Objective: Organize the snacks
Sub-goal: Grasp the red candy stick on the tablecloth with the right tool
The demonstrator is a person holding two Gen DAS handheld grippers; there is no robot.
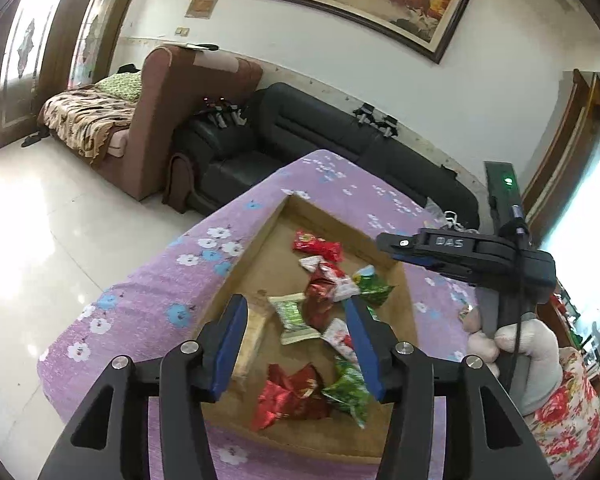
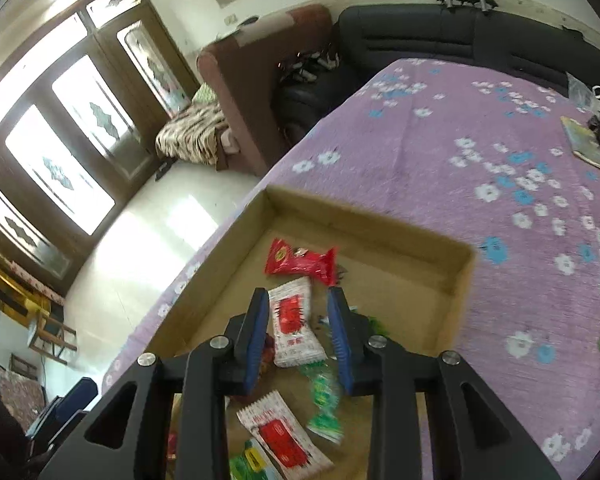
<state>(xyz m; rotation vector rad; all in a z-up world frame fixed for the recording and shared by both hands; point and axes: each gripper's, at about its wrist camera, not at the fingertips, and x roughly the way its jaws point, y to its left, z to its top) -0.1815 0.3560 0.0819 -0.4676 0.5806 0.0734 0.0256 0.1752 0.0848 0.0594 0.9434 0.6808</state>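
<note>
Just packet (image 2: 296, 326) — between right tongs (image 2: 299, 338)

Matt cardboard tray (image 2: 456, 268); glossy foil snack packets (image 1: 288, 394); cloth tablecloth (image 2: 440, 152).

- My left camera looks forward and down along my left gripper (image 1: 296, 332), close above the cardboard tray (image 1: 260, 232) on the purple floral cloth (image 1: 148, 292).
- My right camera rides my right gripper (image 2: 298, 332), nearer the tray (image 2: 460, 272), facing the same way.
- Both views share the tray, the cloth, the black sofa (image 1: 320, 128) and the brown sofa (image 2: 236, 80).
</note>
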